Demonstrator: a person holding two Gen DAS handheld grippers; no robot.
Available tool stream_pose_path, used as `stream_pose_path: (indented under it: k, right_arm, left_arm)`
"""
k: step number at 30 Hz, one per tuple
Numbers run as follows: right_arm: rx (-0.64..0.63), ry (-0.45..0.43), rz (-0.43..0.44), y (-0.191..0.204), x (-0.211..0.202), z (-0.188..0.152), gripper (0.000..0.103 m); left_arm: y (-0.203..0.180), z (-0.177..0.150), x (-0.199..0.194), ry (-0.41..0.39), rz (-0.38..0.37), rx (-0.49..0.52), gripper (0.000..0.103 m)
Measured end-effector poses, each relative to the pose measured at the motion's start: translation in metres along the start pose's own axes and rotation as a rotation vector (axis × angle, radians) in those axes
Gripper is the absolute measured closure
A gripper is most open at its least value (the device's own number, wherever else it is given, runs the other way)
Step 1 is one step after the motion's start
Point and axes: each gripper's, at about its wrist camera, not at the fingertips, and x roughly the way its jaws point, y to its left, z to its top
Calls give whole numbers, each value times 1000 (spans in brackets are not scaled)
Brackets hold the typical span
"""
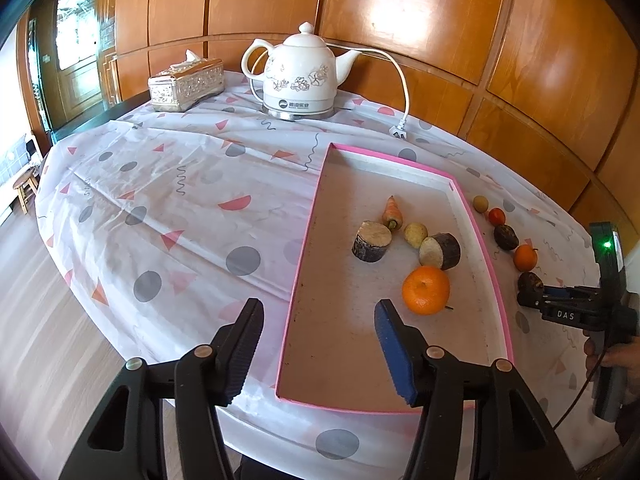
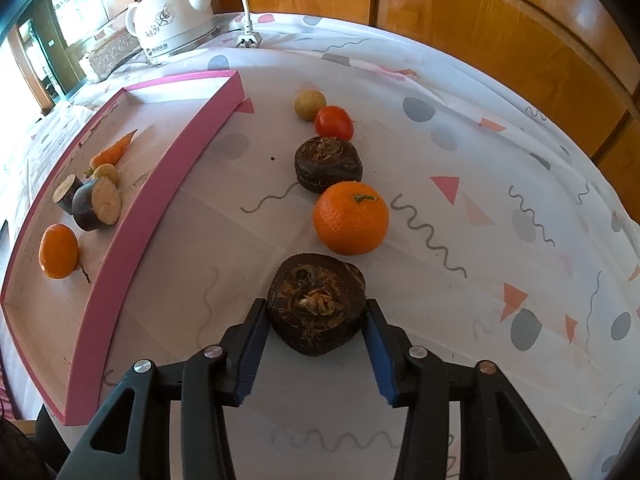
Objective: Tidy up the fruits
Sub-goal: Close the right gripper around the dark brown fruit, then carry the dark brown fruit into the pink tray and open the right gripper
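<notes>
5 pieces lie in the pink tray (image 2: 132,208); 5 remain on the cloth right of it. The right gripper (image 2: 316,320) clamps the nearest dark fruit (image 2: 316,304). The left gripper (image 1: 318,344) hangs open, empty.

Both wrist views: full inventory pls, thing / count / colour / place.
shallow cardboard tray: 1, pink rim, pale floor, on the tablecloth.
patterned tablecloth: 1, white with grey dots and pink triangles, over the table.
mandarins: 2, orange; one in the tray, one outside.
cut root chunks: 2, dark skin, pale faces, in the tray.
small carrot: 1, orange, in the tray.
small potatoes: 2, yellowish; one in the tray, one outside.
tomato: 1, red, outside.
dark round corms: 2, brown-black, outside; nearer one between the right pads.
ceramic electric kettle: 1, white, far edge.
tissue box: 1, silvery, beside the kettle.
left gripper: open, over the tray's near end.
right gripper: pads against the nearer corm.
</notes>
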Motion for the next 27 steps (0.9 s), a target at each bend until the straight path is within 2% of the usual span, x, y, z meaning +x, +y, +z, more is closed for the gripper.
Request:
stream_pose_path:
  k: [6,9,21,27]
  right_arm:
    - [-14,6,12,13,-5,-7,56]
    - [-9,1,45,21,-8,-13,56]
    - [28,-133,159,55,-52,-9,56]
    - [2,-171,202,81,-68,-4,56]
  left_arm:
    - [-1,-1,-2,-6,0,-2,42]
    - [-1,-1,-3,-8,0,-2,42]
    - [2,-2,-8,-23,-3,-18,39]
    - [6,-2,-11,-31,-3,-30,37]
